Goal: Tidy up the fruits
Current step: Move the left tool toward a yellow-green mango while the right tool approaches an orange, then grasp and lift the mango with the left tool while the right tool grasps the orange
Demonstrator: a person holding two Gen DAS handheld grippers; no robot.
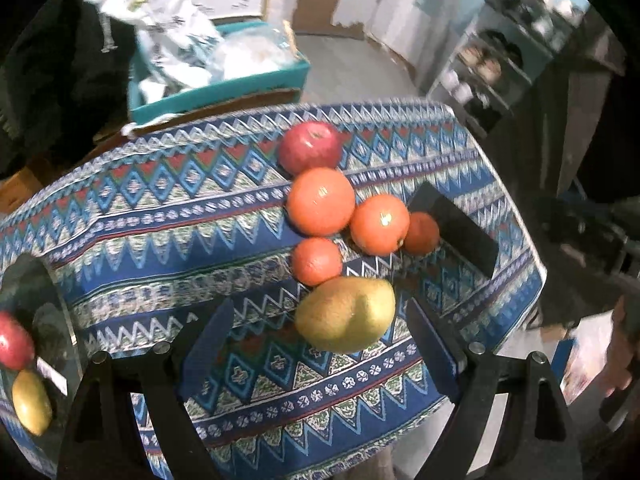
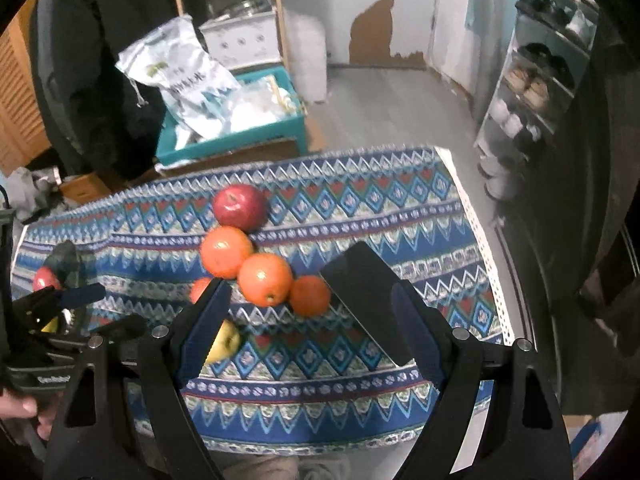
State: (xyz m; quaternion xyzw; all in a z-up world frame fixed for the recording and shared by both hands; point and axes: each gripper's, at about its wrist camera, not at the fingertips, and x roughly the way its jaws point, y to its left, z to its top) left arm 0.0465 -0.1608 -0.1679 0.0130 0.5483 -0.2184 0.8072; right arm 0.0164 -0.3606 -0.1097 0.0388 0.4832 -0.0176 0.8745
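Beside oranges [image 1: 320, 201], black slab [image 1: 460, 228], red apple [image 1: 310, 146].

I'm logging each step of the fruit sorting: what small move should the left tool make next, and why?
Probably ease the left tool forward and close on the pear. Its jaws stand open and empty, the pear lies nearest, between them, apart from the orange behind it.

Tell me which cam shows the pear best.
Left wrist: the pear lies whole and unblocked between the open left gripper fingers. Right wrist shows only a yellow sliver, mostly hidden behind a finger of the right gripper.
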